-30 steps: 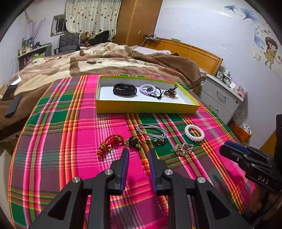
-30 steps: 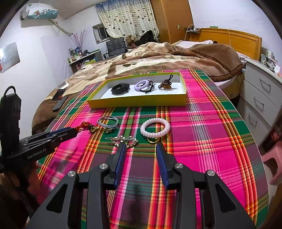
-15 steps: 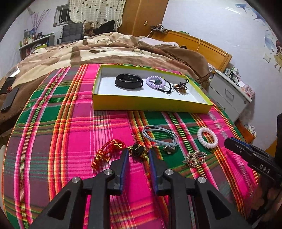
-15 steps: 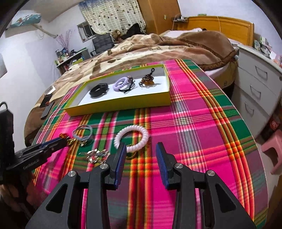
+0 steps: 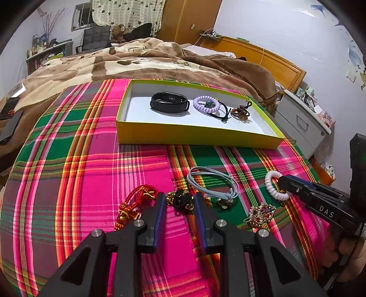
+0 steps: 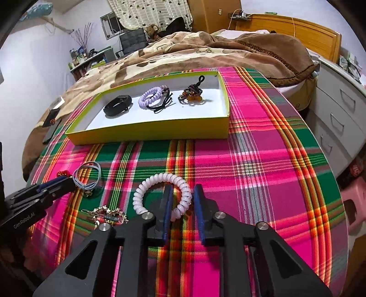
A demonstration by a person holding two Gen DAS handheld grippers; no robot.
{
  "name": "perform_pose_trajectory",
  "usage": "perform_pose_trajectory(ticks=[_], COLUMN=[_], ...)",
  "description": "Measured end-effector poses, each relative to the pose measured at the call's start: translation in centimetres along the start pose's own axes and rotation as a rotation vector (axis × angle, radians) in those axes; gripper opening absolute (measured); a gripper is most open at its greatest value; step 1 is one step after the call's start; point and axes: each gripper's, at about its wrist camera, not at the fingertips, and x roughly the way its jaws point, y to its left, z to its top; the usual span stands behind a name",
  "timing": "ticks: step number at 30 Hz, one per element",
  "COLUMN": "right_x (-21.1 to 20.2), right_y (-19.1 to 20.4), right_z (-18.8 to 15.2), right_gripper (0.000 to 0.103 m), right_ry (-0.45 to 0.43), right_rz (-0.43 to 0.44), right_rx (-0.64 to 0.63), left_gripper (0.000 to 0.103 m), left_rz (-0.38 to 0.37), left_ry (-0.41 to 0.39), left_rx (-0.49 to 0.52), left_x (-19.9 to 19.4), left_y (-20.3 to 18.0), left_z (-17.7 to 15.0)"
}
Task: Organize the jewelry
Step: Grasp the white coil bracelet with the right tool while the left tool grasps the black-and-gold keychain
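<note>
Blue-padded, the left claw (image 5: pixel 179 203) gapes around a black-and-gold charm (image 5: pixel 180 199); the right claw (image 6: pixel 181 196) straddles, unclosed, the white spiral bracelet (image 6: pixel 162 195) on the plaid surface (image 6: pixel 263 164). Farther back, a yellow tray (image 6: pixel 151 131) holds a black band (image 6: pixel 117 105).

A bed under a rumpled brown blanket (image 5: pixel 137 61) filled the upper middle of the frame, its wooden headboard (image 5: pixel 274 61) at upper right. White drawers (image 6: pixel 338 109) stood at the right edge. A curtained window (image 5: pixel 128 13) and shelves (image 5: pixel 45 50) occupied the upper left, against pale walls (image 5: pixel 286 27).
</note>
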Motion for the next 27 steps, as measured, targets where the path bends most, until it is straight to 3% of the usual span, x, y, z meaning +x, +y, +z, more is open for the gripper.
perform_pose_trajectory(ticks=[12,13,16,27], right_x=[-1.6,-1.9,-2.6,-3.9], right_y=[-0.8,-0.9,-1.0,-1.2], right_z=[-1.1,-1.2,-1.7,-3.0], right_gripper=[0.01,0.01,0.01,0.01], right_ry=[-0.033,-0.036,-0.047,-0.056], right_rz=[0.013,0.014,0.02,0.035], right_rx=[0.043,0.048,0.062,0.087], left_gripper=[0.024,0.017,0.014,0.014], left_rz=[0.064,0.059,0.045,-0.012], left_ry=[0.009,0.01,0.007,-0.01], left_rx=[0.084,0.088,0.098,0.094], left_x=[0.2,0.1,-0.4,-2.3], left_y=[-1.5,-1.5,-1.5,-1.3], left_z=[-0.1,-0.2,-0.7,-2.3])
